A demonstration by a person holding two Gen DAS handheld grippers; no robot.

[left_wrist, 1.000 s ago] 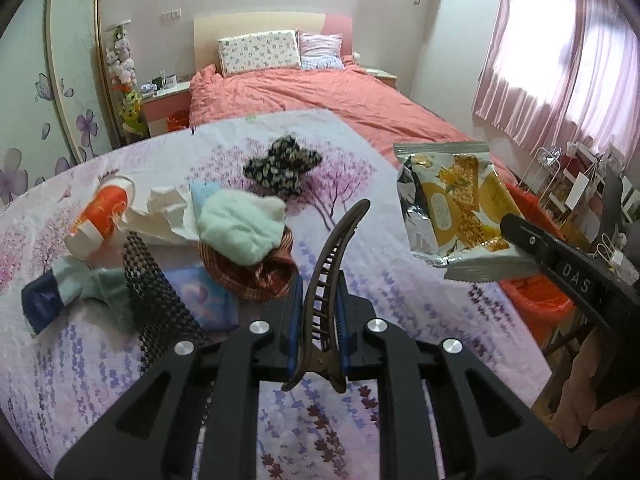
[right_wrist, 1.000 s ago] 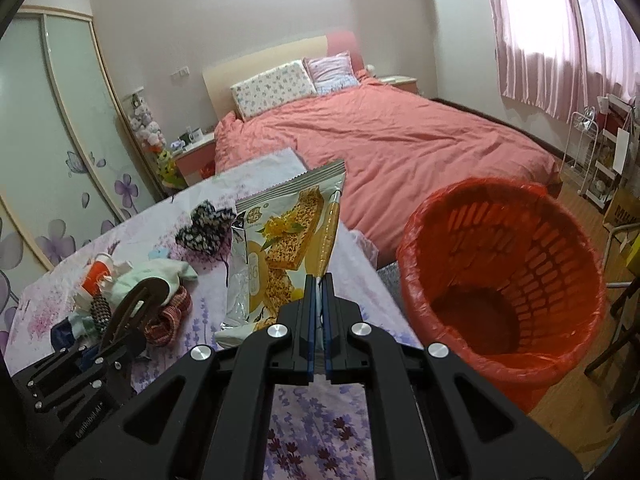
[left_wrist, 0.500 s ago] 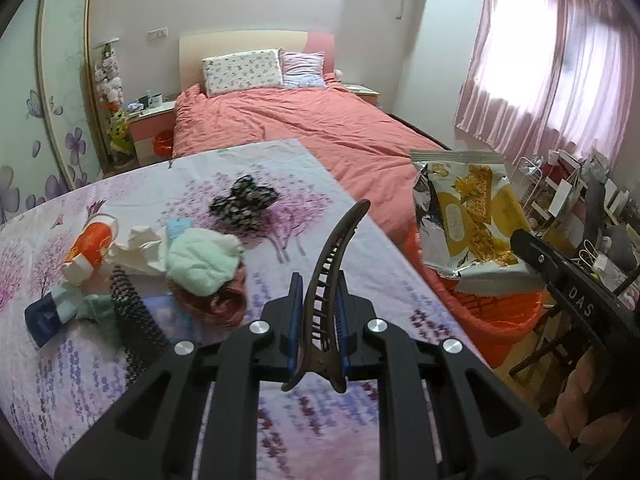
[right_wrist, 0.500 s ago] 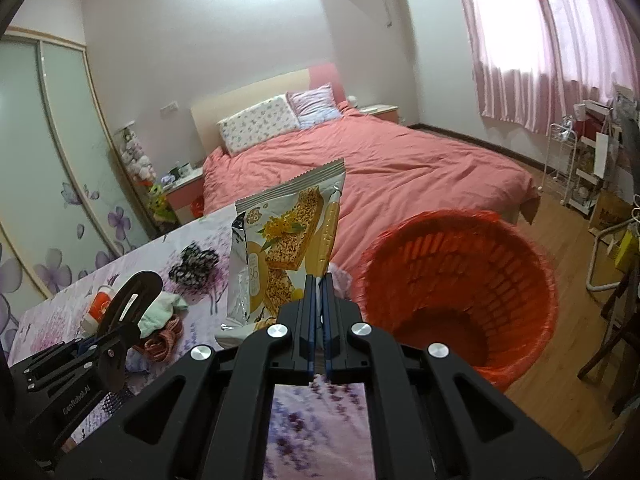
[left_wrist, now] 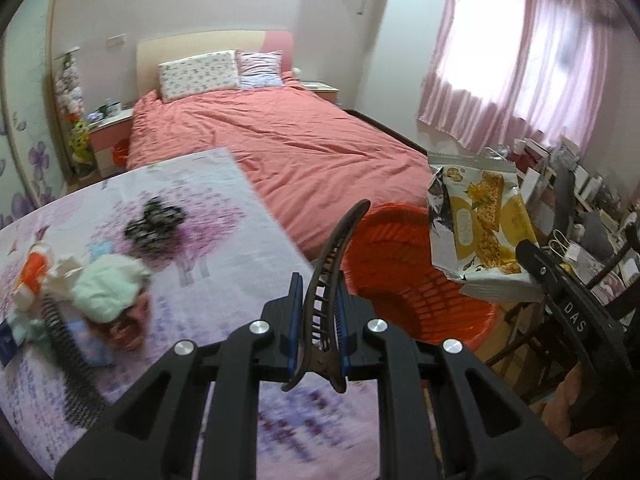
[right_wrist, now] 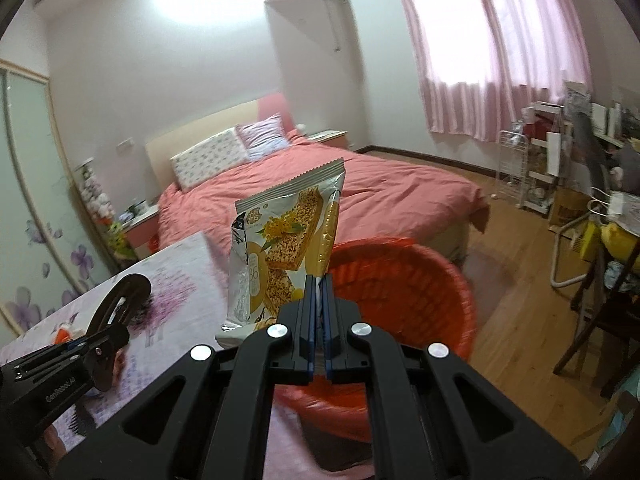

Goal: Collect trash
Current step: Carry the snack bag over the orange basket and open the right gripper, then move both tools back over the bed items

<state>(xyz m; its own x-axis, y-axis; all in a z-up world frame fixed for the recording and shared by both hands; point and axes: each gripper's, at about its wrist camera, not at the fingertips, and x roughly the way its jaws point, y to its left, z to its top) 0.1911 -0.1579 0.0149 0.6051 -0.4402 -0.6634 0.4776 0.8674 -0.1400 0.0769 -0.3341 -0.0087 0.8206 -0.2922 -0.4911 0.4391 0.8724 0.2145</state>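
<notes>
Between the blue pads of the left gripper [left_wrist: 318, 330] a dark hair claw clip [left_wrist: 326, 292] is clamped upright, its curved spine rising ahead of the fingers. The right gripper [right_wrist: 318, 320] is closed tight on the lower edge of a snack wrapper [right_wrist: 286, 256], which stands upright ahead of its fingers. Against the frames of a second ago, both grippers have travelled off the floral-clothed table [left_wrist: 224, 216] toward the red-orange mesh basket [left_wrist: 404, 276]: then the left view held mostly tabletop, with the basket half hidden behind the wrapper; now the basket lies directly ahead of the left fingers and just right of the clip. In the right view the basket [right_wrist: 404, 292] has shifted from the right of the fingers to directly beyond and below them, and the wrapper hangs over its near rim. The visible part of the basket's interior shows only mesh wall; its bottom is hidden. Left of the left gripper, a blurred heap of cloths and paper [left_wrist: 100, 288] lies on the table. Beyond is a bed with a salmon cover [left_wrist: 280, 140].
</notes>
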